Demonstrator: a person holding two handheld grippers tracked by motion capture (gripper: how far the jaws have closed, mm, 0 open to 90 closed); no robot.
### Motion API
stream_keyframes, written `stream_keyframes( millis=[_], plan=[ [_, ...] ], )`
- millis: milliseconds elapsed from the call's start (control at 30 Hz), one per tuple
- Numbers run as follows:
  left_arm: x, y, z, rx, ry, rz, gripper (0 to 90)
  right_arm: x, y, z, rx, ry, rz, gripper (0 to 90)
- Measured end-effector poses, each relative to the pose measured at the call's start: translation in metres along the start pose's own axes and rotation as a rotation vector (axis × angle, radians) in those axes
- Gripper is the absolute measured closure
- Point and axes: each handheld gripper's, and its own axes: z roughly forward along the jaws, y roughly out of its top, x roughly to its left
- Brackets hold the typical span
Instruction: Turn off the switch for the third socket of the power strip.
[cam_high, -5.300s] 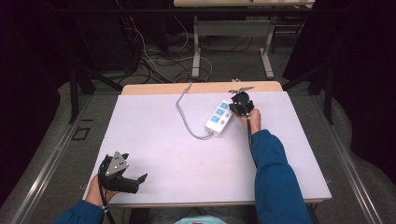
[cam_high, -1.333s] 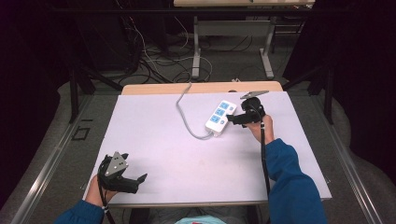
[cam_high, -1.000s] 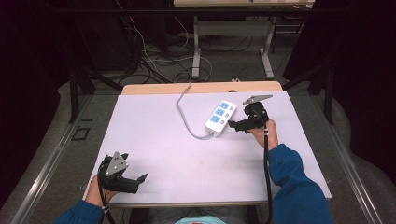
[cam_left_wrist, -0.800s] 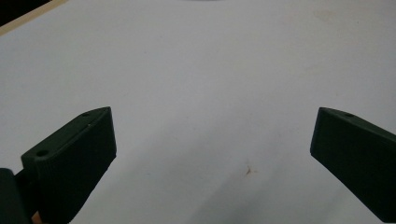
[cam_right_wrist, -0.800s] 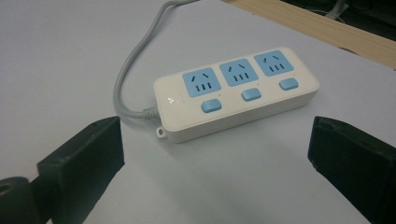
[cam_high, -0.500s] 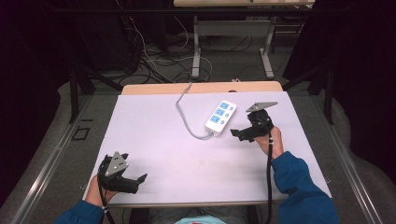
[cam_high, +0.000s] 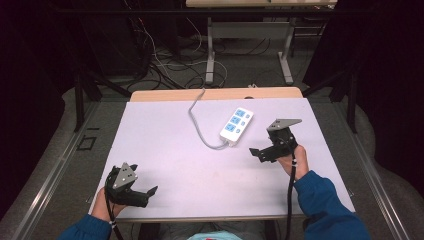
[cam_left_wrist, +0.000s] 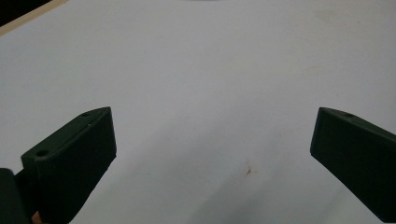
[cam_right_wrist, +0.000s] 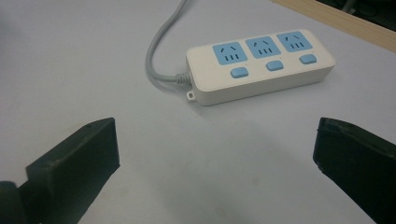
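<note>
Jaws wide on both grippers, nothing btwn them. High view: right gripper (cam_high: 257, 153) just beside the white power strip (cam_high: 236, 124), not touching; strip lies mid-table toward the far edge, its grey cord (cam_high: 197, 122) looping off. Left gripper (cam_high: 148, 191) rests near the front edge. Left gripper view: bare table (cam_left_wrist: 201, 70). Right gripper view: strip w/ three blue sockets ahead. Step looks like approach/release; next move needs squaring jaws across the strip's body.
</note>
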Motion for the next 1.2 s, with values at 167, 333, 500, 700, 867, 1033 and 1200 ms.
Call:
stream_keyframes(
  millis=[167, 333, 500, 700, 867, 1033, 1200],
  plan=[
    [0.0, 0.0, 0.0, 0.0, 0.0, -0.001, 0.3, 0.004, -0.007, -0.005, 0.015, 0.002, 0.004, 0.0],
    [0.0, 0.0, 0.0, 0.001, 0.0, -0.001, 0.3, 0.006, -0.016, -0.01, 0.024, 0.0, 0.007, 0.0],
    [0.0, 0.0, 0.0, 0.001, 0.0, -0.001, 0.3, 0.009, -0.024, -0.016, 0.034, 0.003, 0.012, 0.0],
    [0.0, 0.0, 0.001, 0.002, 0.001, -0.002, 0.3, 0.011, -0.032, -0.021, 0.025, -0.002, 0.01, 0.0],
    [0.0, 0.0, 0.001, 0.002, 0.0, -0.003, 0.2, 0.015, -0.04, -0.024, 0.041, -0.003, 0.012, 0.0],
    [0.0, 0.0, 0.001, 0.002, 0.001, -0.003, 0.3, 0.018, -0.048, -0.029, 0.041, -0.012, 0.017, 0.0],
    [0.0, 0.0, 0.001, 0.002, 0.001, -0.003, 0.3, 0.02, -0.057, -0.033, 0.048, -0.022, 0.019, 0.0]
  ],
)
